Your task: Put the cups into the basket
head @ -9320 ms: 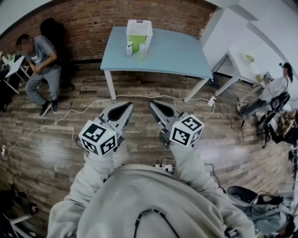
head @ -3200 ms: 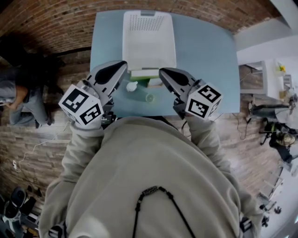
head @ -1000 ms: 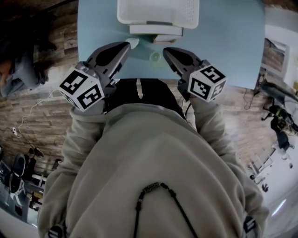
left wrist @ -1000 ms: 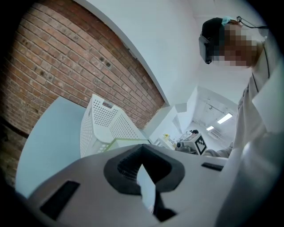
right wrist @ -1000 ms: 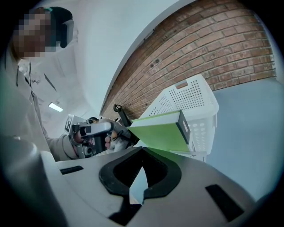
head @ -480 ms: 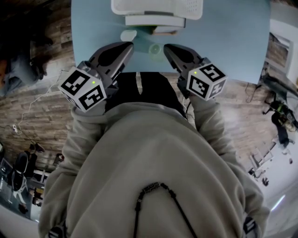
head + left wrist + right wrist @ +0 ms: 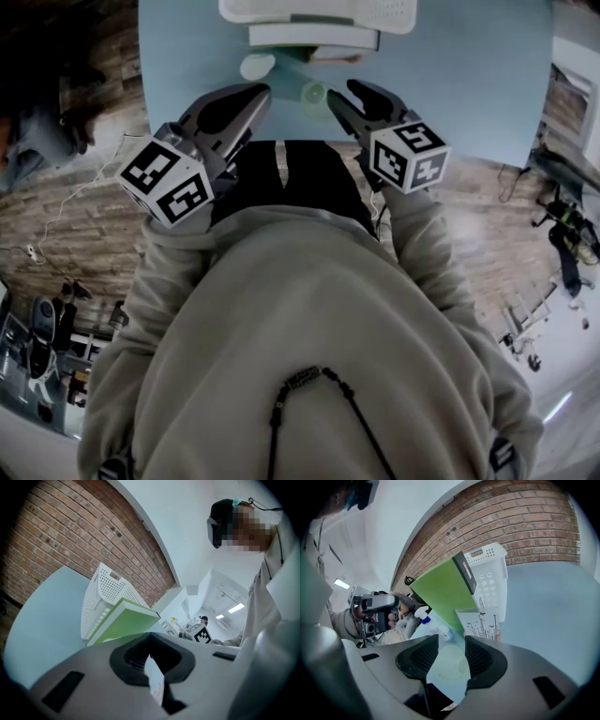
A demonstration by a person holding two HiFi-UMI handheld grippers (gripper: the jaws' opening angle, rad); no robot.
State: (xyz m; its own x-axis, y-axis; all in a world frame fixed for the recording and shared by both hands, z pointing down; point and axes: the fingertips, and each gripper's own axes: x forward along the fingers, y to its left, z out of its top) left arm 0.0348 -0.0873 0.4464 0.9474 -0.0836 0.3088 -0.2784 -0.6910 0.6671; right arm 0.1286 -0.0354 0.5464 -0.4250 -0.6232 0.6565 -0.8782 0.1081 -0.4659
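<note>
Since a second ago my right claw (image 7: 451, 639) has sunk, its jaws just opening, released around the untouched pale green translucent cup (image 7: 314, 92) standing upright, long axis vertical, on the light blue tabletop (image 7: 450, 75) near the white plastic basket (image 7: 386, 11); my left claw (image 7: 258, 91) is clenched, empty.

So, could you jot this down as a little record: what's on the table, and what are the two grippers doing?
Setting: light blue table
Basket: white basket on the far side of the table, green box beside it
Cup: pale green cup standing on the table, outside the basket
Right gripper: open, its jaws have just been opening; the cup shows in the gap, not gripped
Left gripper: shut, holding nothing
</note>
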